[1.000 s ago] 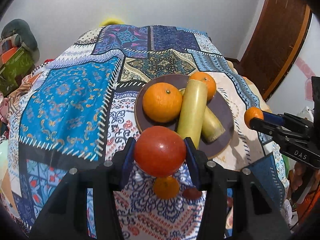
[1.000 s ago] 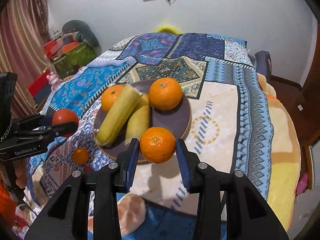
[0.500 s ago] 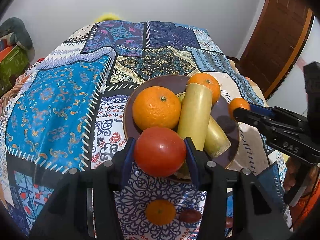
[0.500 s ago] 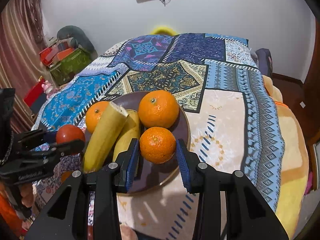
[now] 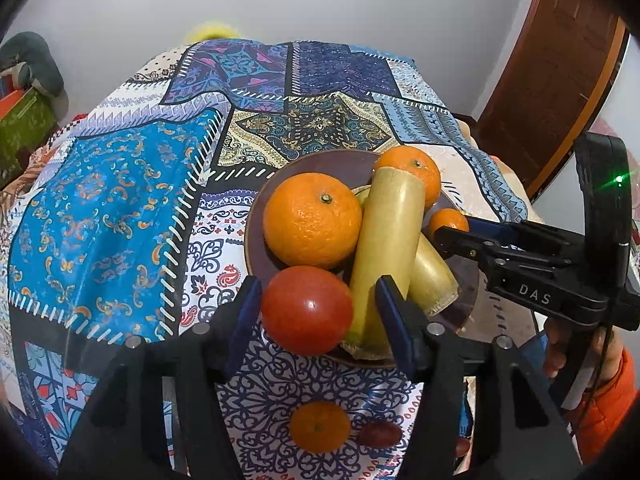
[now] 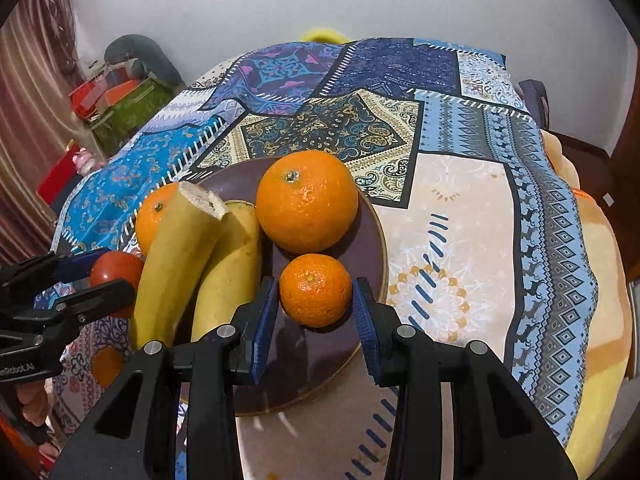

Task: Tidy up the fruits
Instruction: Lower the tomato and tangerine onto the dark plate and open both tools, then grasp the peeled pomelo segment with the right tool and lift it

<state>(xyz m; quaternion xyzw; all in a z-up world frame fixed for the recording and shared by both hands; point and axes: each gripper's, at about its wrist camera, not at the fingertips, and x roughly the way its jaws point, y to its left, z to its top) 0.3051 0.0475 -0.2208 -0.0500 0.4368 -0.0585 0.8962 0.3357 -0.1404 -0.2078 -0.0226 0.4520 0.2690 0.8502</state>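
A dark round plate (image 5: 256,240) (image 6: 372,248) on the patchwork cloth holds two large oranges (image 5: 312,220) (image 6: 306,200), two cut yellow banana pieces (image 5: 384,248) (image 6: 176,256) and a further orange (image 5: 408,168). My left gripper (image 5: 316,308) has opened around a red tomato (image 5: 306,310) at the plate's near rim; gaps show beside the fruit. My right gripper (image 6: 314,300) stands open around a small mandarin (image 6: 315,290) resting on the plate, with gaps on both sides. The right gripper also shows in the left wrist view (image 5: 452,232).
A small mandarin (image 5: 319,426) and a dark red fruit (image 5: 378,434) lie on the cloth near the front edge. The cloth-covered surface (image 6: 460,184) drops off at the right. Boxes and bags (image 6: 116,92) stand at the far left; a wooden door (image 5: 560,80) is at the right.
Both grippers moved forward over the plate and lowered. Their jaws have widened; the tomato and the small mandarin now sit loose between them on the plate.
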